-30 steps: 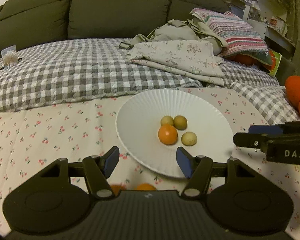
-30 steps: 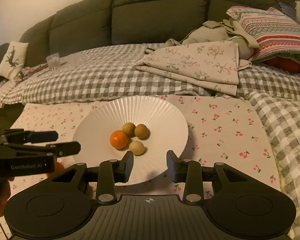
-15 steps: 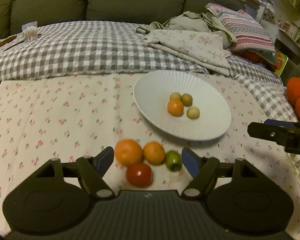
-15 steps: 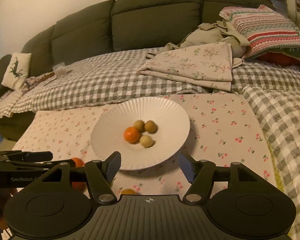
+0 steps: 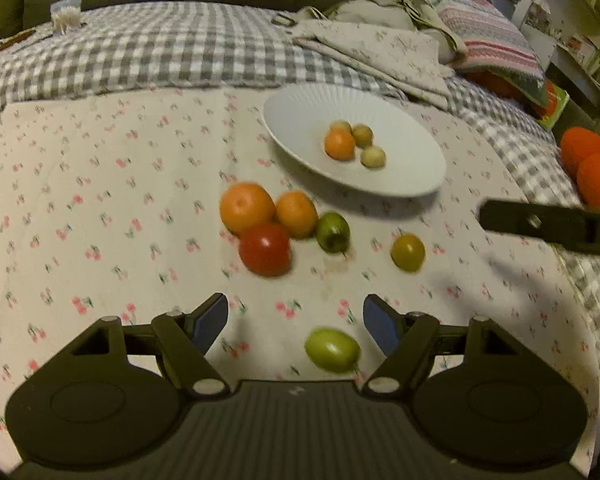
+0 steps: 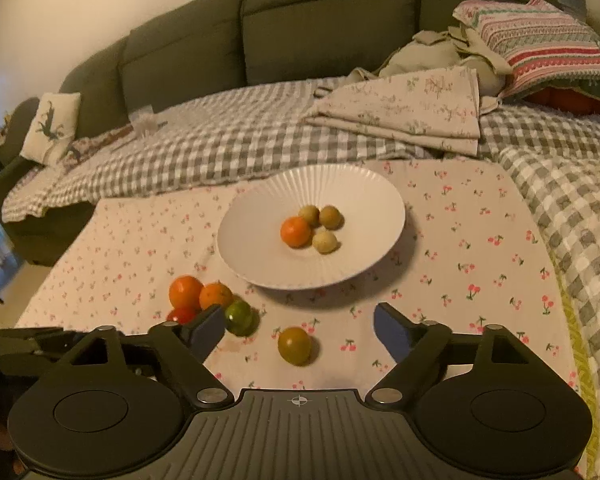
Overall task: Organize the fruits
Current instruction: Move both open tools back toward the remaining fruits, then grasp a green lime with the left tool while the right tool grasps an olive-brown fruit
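Note:
A white ribbed plate (image 5: 300,120) (image 6: 260,216) on the cherry-print cloth holds a small orange (image 5: 339,144) (image 6: 296,231) and three small yellowish fruits. In front of it lie two oranges (image 5: 247,207) (image 6: 185,291), a red tomato (image 5: 264,249) (image 6: 182,314), a green fruit (image 5: 332,232) (image 6: 240,317) and an olive-yellow fruit (image 5: 407,252) (image 6: 294,345). A light green fruit (image 5: 331,350) lies just before my left gripper (image 5: 295,322), which is open and empty. My right gripper (image 6: 298,326) is open and empty, above the olive-yellow fruit.
A grey checked blanket (image 6: 220,144), folded floral cloth (image 6: 411,112) and a striped pillow (image 6: 539,44) lie behind the plate, before a green sofa. The right gripper's finger (image 5: 551,226) shows at the right of the left wrist view. Orange cushions (image 5: 591,168) sit far right.
Both grippers have pulled back and up from the plate. The loose fruits on the cloth have come into view. The right gripper has opened wider.

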{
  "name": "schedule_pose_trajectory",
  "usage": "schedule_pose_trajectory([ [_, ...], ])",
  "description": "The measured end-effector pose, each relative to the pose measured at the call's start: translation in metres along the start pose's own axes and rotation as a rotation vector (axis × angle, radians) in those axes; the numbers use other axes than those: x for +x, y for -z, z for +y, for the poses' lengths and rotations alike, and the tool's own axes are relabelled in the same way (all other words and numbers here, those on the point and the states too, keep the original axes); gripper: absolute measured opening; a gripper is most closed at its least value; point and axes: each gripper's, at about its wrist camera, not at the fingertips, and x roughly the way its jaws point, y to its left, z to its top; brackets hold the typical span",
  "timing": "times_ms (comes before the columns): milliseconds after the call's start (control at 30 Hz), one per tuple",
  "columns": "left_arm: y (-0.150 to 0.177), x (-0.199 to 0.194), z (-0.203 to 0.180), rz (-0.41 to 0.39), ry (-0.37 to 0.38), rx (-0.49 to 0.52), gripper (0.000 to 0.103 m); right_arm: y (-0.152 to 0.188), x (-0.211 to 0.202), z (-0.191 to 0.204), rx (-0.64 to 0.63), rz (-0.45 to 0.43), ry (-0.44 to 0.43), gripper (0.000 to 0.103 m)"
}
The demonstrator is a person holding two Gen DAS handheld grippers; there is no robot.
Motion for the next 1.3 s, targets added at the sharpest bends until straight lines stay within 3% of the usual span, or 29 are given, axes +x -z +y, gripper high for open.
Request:
schedule_pose_trajectory([
  [300,0.017,0.005,-0.017,0.015,0.019,0.069,0.068,0.006,0.013,-0.003,0.011,0.039,0.02,0.085],
  [467,0.021,0.01,-0.022,0.015,0.0,0.11,0.047,0.009,0.022,-0.005,0.006,0.065,0.043,0.085],
  [600,0.024,0.015,-0.022,0.03,0.007,0.109,0.041,0.011,0.028,-0.008,0.005,0.08,0.054,0.085],
  [667,0.024,0.014,-0.023,0.022,0.014,0.116,0.034,0.012,0.03,-0.008,0.005,0.084,0.057,0.085],
  [1067,0.015,0.009,-0.013,-0.006,-0.011,0.066,0.034,0.021,0.061,0.003,-0.045,0.13,0.035,0.08],
  [1300,0.013,0.009,-0.011,-0.007,-0.016,0.054,0.034,0.023,0.081,0.008,-0.077,0.134,0.055,0.065],
])
